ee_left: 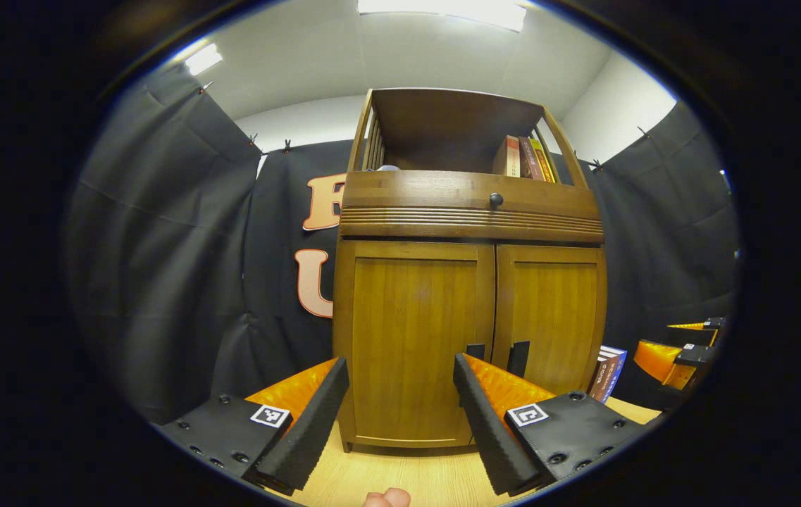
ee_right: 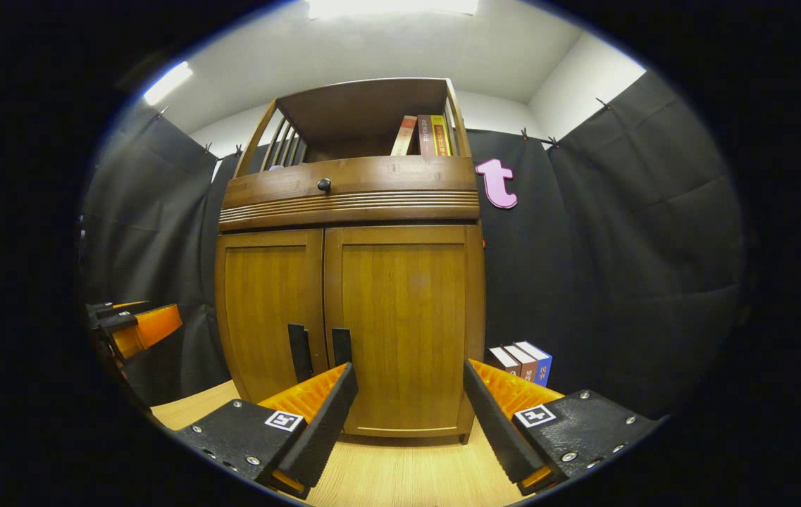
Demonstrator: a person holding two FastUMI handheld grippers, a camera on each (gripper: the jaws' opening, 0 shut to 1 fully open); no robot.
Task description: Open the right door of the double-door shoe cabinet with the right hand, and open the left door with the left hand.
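Currently facing shoe cabinet [ee_left: 470,282], both doors shut: left door [ee_left: 414,338], right door [ee_right: 404,324]. Upright books [ee_right: 423,135] in open top shelf above drawer [ee_right: 351,190]; more books [ee_right: 521,360] on floor beside cabinet's right side. Left gripper [ee_left: 400,405] and right gripper [ee_right: 408,408] short of doors, jaws apart, empty.

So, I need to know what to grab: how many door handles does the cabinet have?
2. The left door's handle and the right door's handle are vertical bars flanking the centre seam, low on the closed doors. A knob sits on the drawer above.
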